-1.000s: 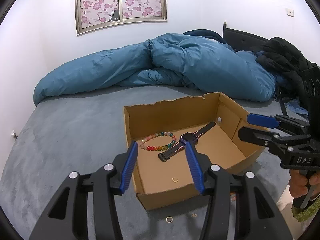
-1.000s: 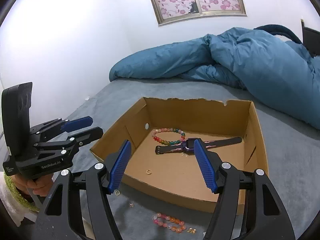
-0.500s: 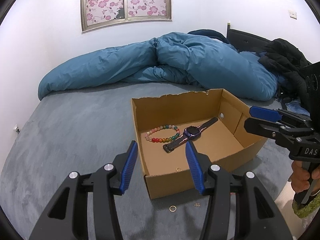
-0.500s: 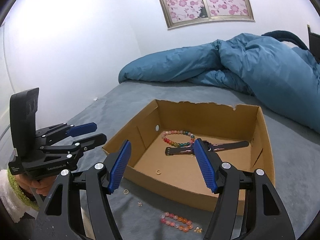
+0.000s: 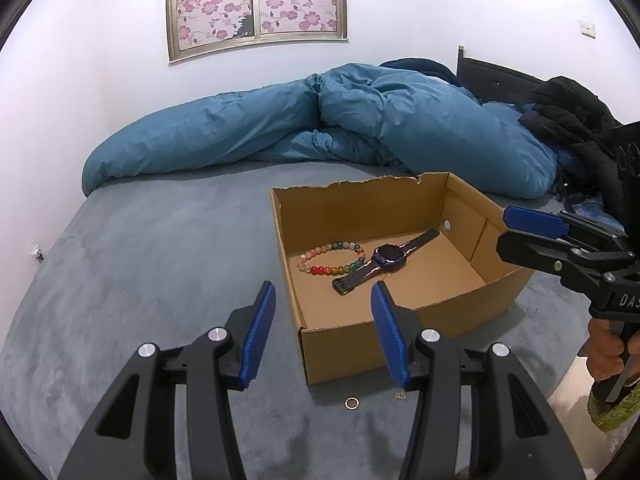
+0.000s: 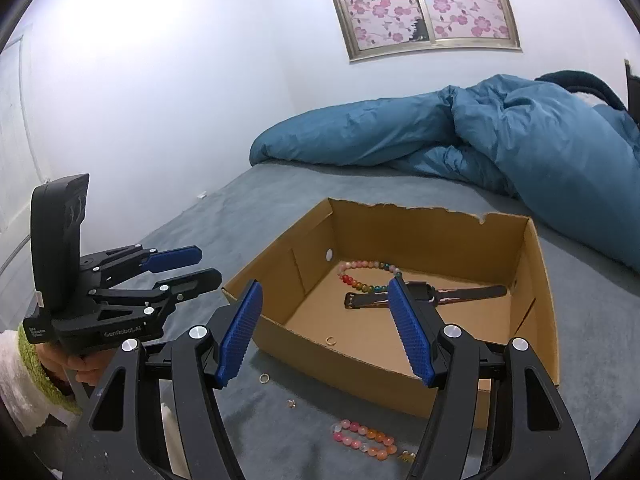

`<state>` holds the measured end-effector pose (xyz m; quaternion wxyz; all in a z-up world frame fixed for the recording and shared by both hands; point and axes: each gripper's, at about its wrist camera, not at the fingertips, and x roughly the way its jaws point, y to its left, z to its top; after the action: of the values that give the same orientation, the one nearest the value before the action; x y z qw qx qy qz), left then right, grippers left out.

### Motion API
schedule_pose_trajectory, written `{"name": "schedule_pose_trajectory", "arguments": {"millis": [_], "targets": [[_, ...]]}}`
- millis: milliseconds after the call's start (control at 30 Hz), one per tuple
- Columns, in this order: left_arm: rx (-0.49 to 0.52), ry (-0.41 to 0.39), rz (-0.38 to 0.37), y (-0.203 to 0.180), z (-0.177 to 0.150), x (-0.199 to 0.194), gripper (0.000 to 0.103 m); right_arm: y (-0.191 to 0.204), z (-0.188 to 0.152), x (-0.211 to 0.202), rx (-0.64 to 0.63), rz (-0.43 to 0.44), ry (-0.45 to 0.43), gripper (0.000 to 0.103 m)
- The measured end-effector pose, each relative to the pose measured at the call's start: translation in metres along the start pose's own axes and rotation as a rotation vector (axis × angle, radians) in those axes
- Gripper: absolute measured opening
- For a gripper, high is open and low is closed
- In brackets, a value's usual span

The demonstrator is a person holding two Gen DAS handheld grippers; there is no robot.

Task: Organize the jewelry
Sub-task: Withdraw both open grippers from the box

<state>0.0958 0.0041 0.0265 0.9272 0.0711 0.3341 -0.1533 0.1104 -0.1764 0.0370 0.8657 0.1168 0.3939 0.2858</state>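
A brown cardboard box (image 5: 400, 350) (image 6: 360, 364) sits on the grey bed. Inside it lie a multicoloured bead bracelet (image 5: 328, 258) (image 6: 362, 274), a dark watch (image 5: 386, 258) (image 6: 464, 294) and a small gold ring (image 6: 330, 340). On the bed in front of the box are a gold ring (image 5: 352, 402) (image 6: 263, 378), a tiny earring (image 5: 399, 395) (image 6: 291, 403), a pink-orange bead bracelet (image 6: 362, 438) and a small gold piece (image 6: 406, 457). My left gripper (image 5: 322, 288) (image 6: 208, 265) hovers open and empty before the box's near-left corner. My right gripper (image 6: 325, 283) (image 5: 505, 230) is open and empty, over the box's front edge.
A rumpled blue duvet (image 5: 360, 128) lies across the back of the bed. Dark clothes (image 5: 576, 120) are piled at the far right. A flower-patterned window (image 5: 256, 4) is on the white wall. A hand (image 5: 608, 354) in a green-cuffed sleeve holds the right gripper.
My left gripper has drawn back and leftward from the box, so the ring inside is now hidden behind the front wall. The right gripper has barely shifted.
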Motion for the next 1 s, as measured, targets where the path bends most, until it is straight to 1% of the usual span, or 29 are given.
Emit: {"name": "schedule_pose_trajectory", "arguments": {"millis": [267,433,567,700,1000], "targets": [[-0.011,0.008,0.009,0.003,-0.005,-0.001,0.048,0.004,-0.008,0.000,-0.016,0.014,0.011,0.062],[-0.021,0.021,0.010,0.005,-0.010,0.001,0.048,0.005,-0.020,0.000,-0.020,0.026,0.035,0.062],[-0.027,0.032,0.009,0.006,-0.015,0.004,0.048,0.009,-0.033,0.001,-0.034,0.036,0.061,0.069],[-0.033,0.041,0.009,0.007,-0.019,0.005,0.048,0.011,-0.044,0.001,-0.038,0.044,0.082,0.070],[-0.040,0.061,0.008,0.006,-0.025,0.008,0.048,0.012,-0.064,0.002,-0.044,0.033,0.133,0.070]]}}
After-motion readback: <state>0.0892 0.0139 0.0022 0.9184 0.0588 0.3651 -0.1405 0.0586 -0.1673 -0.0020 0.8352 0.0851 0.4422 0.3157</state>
